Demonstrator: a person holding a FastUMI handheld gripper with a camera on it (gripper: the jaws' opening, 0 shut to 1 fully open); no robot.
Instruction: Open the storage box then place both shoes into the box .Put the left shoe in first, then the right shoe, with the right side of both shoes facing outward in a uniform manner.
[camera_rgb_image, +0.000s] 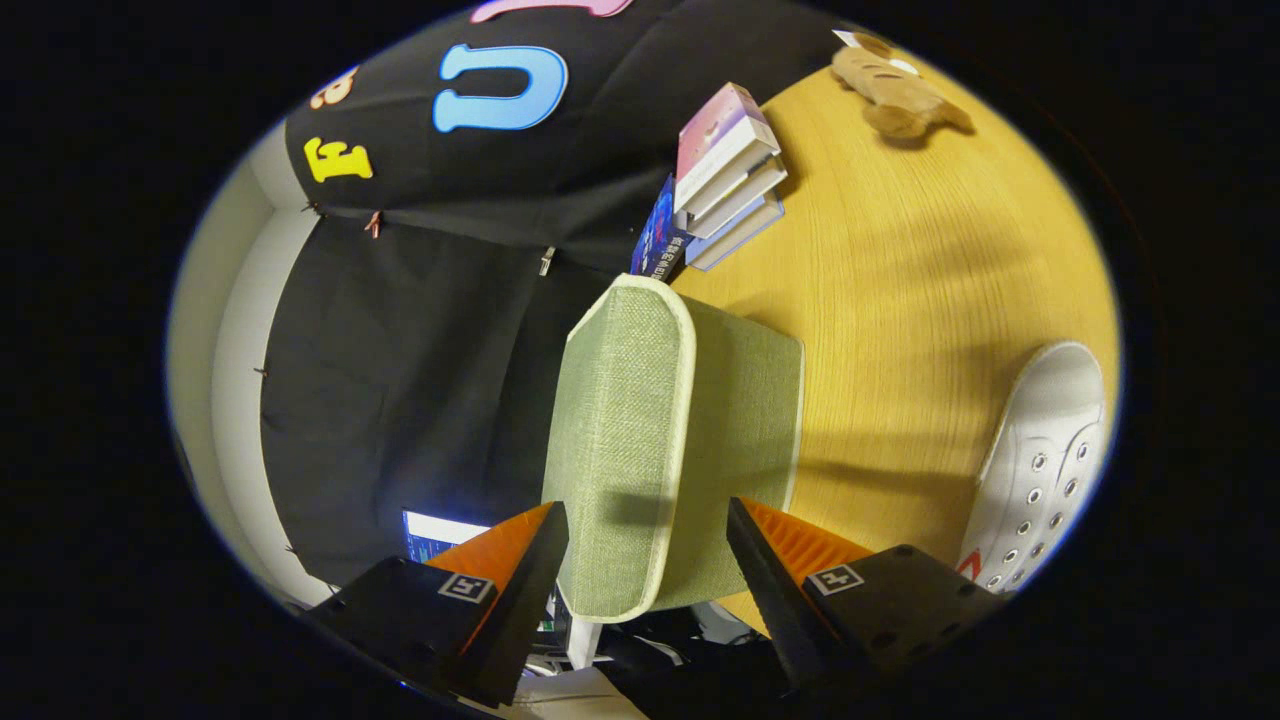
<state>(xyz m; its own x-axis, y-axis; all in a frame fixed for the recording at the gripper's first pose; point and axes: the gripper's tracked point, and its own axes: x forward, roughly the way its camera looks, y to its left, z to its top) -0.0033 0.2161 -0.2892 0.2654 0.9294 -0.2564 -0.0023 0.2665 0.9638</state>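
Gripper (648, 525): we see its jaws apart, bracketing the box's near end, contact unclear.
Storage box (640, 440): green fabric, between the jaws, extending ahead.
White shoe (1045, 465): we note it beside the right-hand finger, on the wooden table (900, 300).

Warm light, soft shadows, fisheye-warped edges

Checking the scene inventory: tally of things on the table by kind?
Storage box (green, between the open jaws of the gripper): 1
Shoe (white): 1
Plush toy: 1
Stacked books: about 5, exact count unclear
Total: about 8
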